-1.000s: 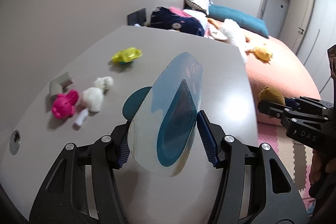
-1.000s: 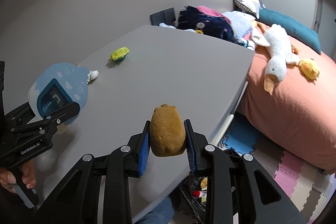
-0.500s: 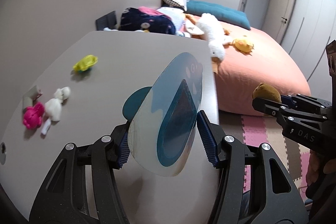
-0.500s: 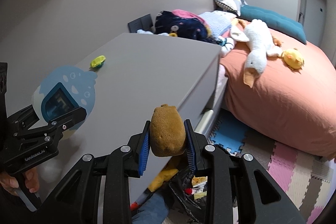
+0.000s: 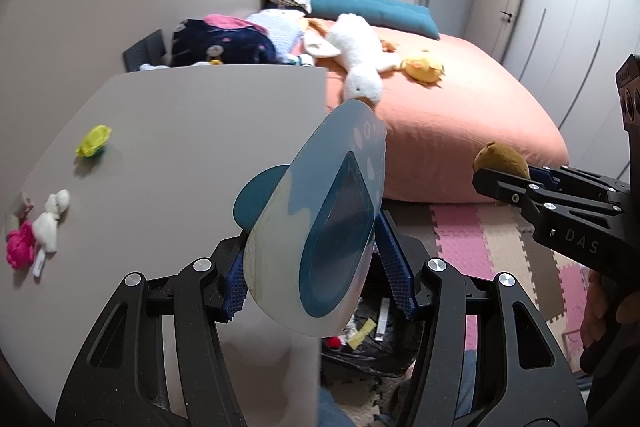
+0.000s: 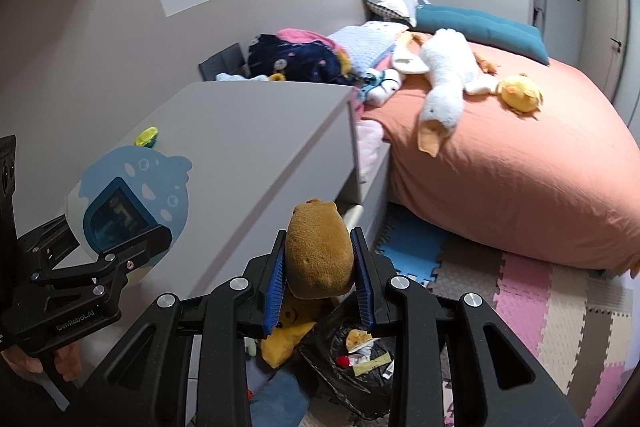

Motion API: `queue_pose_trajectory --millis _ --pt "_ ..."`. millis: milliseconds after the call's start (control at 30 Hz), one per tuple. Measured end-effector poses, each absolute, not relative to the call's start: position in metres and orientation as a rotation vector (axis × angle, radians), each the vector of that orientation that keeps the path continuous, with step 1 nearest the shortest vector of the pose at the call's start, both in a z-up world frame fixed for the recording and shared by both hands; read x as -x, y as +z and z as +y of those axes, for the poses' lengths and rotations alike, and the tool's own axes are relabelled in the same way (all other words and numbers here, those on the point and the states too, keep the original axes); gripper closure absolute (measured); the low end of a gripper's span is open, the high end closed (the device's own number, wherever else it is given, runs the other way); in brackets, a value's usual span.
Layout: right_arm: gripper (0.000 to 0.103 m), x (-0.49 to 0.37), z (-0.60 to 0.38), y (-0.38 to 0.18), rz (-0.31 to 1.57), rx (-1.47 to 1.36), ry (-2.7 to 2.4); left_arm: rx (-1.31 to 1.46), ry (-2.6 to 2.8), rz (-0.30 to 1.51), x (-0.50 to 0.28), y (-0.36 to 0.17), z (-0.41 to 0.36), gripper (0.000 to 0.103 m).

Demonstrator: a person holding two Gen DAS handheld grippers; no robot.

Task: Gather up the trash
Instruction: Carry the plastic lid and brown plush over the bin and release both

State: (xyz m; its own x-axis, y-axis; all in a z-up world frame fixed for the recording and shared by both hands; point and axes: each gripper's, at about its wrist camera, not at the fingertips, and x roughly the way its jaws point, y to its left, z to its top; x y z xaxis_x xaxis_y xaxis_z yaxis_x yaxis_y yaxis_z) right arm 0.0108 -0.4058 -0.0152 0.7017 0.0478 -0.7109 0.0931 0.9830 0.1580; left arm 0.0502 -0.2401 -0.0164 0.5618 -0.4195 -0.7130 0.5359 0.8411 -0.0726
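My left gripper (image 5: 316, 279) is shut on a flat blue and white whale-shaped card (image 5: 320, 227) and holds it over the grey table's right edge; the card also shows in the right wrist view (image 6: 124, 203). My right gripper (image 6: 320, 279) is shut on a brown plush toy (image 6: 318, 251), held past the table edge above an open black trash bag (image 6: 352, 367) on the floor. The bag (image 5: 368, 343) holds scraps of paper. The plush (image 5: 502, 163) also shows in the left wrist view.
On the grey table (image 5: 180, 155) lie a yellow-green toy (image 5: 94, 141), a white plush (image 5: 52, 223) and a pink toy (image 5: 20, 255). A bed (image 6: 500, 155) with an orange cover and plush toys stands beyond. Foam floor mats (image 6: 540, 315) lie below. A yellow plush (image 6: 286, 331) sits beside the bag.
Both grippers have moved right, off the tabletop toward its edge, each with its object still held. The trash bag on the floor has come into view beneath them.
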Motion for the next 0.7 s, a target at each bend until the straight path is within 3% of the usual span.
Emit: queue_pose_trajectory --millis 600,633,667,700 --pt "0.071 0.017 -0.474 -0.03 0.812 -0.264 -0.164 -0.286 -0.703 0.873 -0.034 -0.047 -0.313 0.045" --pt "0.067 0.017 -0.478 -0.031 0.814 -0.275 -0.167 -0.303 -0.71 0.893 -0.034 -0.052 -0.317 0.042" --pt "0.05 0.018 -0.482 -0.031 0.814 -0.29 -0.173 -0.313 -0.705 0.898 -0.033 -0.053 -0.319 0.02" --pt "0.041 0.018 -0.486 -0.031 0.809 -0.302 -0.185 -0.321 -0.688 0.89 -0.033 -0.054 -0.319 0.005"
